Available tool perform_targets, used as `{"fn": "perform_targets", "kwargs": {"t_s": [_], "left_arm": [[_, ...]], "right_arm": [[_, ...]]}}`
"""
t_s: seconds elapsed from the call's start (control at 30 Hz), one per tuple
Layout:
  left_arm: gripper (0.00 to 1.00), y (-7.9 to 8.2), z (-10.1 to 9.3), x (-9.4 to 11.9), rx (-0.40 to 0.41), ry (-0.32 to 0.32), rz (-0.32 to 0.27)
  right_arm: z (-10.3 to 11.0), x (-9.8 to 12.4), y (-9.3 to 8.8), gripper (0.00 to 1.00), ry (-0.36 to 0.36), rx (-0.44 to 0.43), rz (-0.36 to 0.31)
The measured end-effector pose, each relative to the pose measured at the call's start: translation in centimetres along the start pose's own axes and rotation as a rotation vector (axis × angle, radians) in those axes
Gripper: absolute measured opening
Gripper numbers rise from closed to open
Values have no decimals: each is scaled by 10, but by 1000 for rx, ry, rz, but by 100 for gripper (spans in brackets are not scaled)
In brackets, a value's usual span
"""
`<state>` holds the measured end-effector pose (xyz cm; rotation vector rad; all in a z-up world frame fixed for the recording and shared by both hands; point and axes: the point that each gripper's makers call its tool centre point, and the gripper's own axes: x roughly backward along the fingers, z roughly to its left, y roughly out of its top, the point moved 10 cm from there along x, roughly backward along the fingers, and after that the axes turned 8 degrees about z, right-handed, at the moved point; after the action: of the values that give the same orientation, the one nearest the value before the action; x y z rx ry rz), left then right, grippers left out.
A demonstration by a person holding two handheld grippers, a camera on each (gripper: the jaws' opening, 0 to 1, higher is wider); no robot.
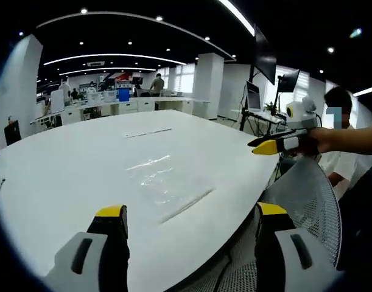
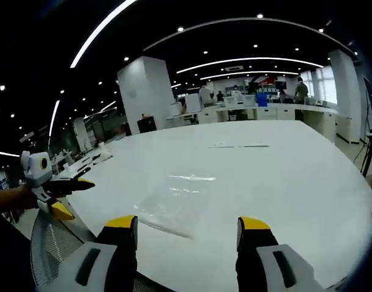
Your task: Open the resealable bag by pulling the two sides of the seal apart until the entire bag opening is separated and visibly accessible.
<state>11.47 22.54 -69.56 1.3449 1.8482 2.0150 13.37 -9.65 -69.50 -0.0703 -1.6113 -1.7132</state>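
Observation:
A clear resealable bag lies flat on the white table, its seal strip toward the near edge. My left gripper hovers over that edge, open, nothing between its yellow-tipped jaws. My right gripper reaches in from the right, held by a hand above the table's rim. In the right gripper view the bag sits just ahead of the right gripper, which is open and empty. The left gripper shows at the left, off the table.
A thin clear strip lies farther back on the table. A mesh chair stands at the near edge. A seated person and monitors are to the right. Desks and people fill the far office.

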Motion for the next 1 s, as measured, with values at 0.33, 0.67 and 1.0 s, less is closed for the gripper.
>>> {"fn": "perform_targets", "kwargs": {"t_s": [0.33,0.67,1.0], "left_arm": [[99,0,4,3,29,29,-35],[99,-3,1,1,1,6,-10],[96,-7,3,1,7,20,11]], "right_arm": [[4,2,-3,79,-27,21,-9],[4,2,-7,76,-23,12,24],[6,1,-8,74,-2,16,36]]}}
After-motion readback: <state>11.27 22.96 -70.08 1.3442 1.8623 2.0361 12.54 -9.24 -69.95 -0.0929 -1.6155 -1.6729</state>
